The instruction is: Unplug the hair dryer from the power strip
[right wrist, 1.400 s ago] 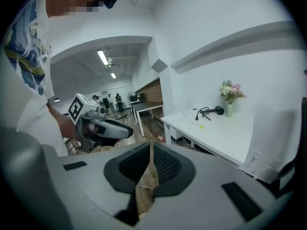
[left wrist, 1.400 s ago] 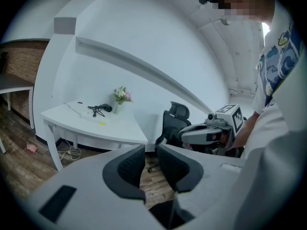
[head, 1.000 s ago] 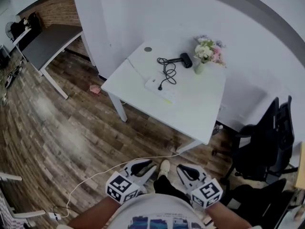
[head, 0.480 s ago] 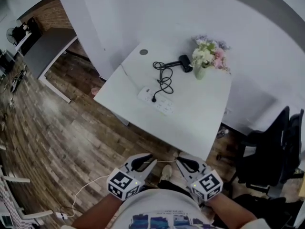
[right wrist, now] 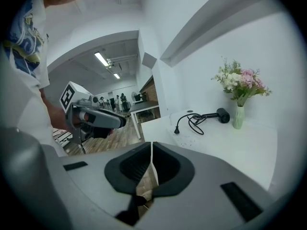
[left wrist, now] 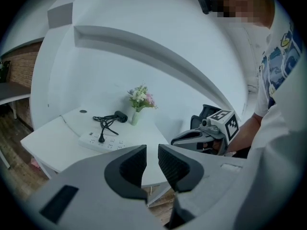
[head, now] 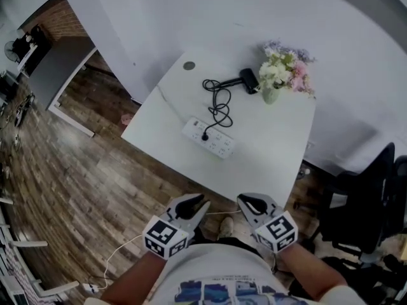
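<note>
A black hair dryer (head: 248,79) lies at the back of the white table (head: 275,134), next to a vase of flowers (head: 285,75). Its tangled cord (head: 219,101) runs to a black plug (head: 205,135) seated in the white power strip (head: 208,138) near the table's front edge. Both grippers hang in front of the table, well short of it. My left gripper (head: 198,206) is open, a narrow empty gap showing between its pads (left wrist: 130,166). My right gripper (head: 245,202) is shut on nothing, its pads (right wrist: 139,166) meeting. The strip (left wrist: 103,142) and dryer (right wrist: 223,114) show beyond the jaws.
A black office chair (head: 364,211) stands right of the table. A white cable (head: 124,250) trails over the wooden floor on the left. A grey desk (head: 54,59) sits far left, beyond a white wall corner.
The person has walked towards the table. It now sits nearer and larger in the head view, and both grippers have come forward with the body. Neither gripper's jaws have changed.
</note>
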A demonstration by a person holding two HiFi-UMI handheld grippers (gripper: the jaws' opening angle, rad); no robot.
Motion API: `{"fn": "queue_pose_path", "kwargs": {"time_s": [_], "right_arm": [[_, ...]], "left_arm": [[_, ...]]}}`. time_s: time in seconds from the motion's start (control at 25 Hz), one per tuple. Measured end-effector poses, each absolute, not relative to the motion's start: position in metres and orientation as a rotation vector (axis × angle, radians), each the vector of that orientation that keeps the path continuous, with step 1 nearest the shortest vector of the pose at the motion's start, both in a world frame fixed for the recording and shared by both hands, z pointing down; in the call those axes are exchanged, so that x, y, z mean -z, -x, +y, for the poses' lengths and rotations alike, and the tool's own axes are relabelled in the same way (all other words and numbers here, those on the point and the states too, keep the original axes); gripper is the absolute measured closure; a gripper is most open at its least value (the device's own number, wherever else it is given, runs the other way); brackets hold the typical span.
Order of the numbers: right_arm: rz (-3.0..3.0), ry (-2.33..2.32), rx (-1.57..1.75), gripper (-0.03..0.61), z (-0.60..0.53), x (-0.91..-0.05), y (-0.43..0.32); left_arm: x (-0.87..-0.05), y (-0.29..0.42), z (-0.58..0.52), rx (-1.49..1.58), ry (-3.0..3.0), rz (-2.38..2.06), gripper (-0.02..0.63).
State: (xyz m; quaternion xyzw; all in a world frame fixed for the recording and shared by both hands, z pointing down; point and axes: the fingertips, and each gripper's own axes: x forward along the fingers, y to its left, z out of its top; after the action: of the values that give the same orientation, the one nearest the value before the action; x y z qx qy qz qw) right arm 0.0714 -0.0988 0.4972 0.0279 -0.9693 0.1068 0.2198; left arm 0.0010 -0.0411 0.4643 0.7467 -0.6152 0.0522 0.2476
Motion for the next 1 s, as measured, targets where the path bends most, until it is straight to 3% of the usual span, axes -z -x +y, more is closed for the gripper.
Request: {"fn": "queue_pose_path", "kwargs": {"time_s": [0.52, 1.0], "right_arm": [[-2.618, -0.317, -0.293, 0.555, -0.151, -0.527, 0.016], [-2.485, -0.474, -0.273, 0.557, -0.173, -0.577, 0.060]], "left_arm": [[-0.489, 0.101, -0.116, -0.263, -2.208, -1.479, 0.537], [-0.526, 0.154, -0.164, -0.345, -2.268, -1.350, 0.485]]}}
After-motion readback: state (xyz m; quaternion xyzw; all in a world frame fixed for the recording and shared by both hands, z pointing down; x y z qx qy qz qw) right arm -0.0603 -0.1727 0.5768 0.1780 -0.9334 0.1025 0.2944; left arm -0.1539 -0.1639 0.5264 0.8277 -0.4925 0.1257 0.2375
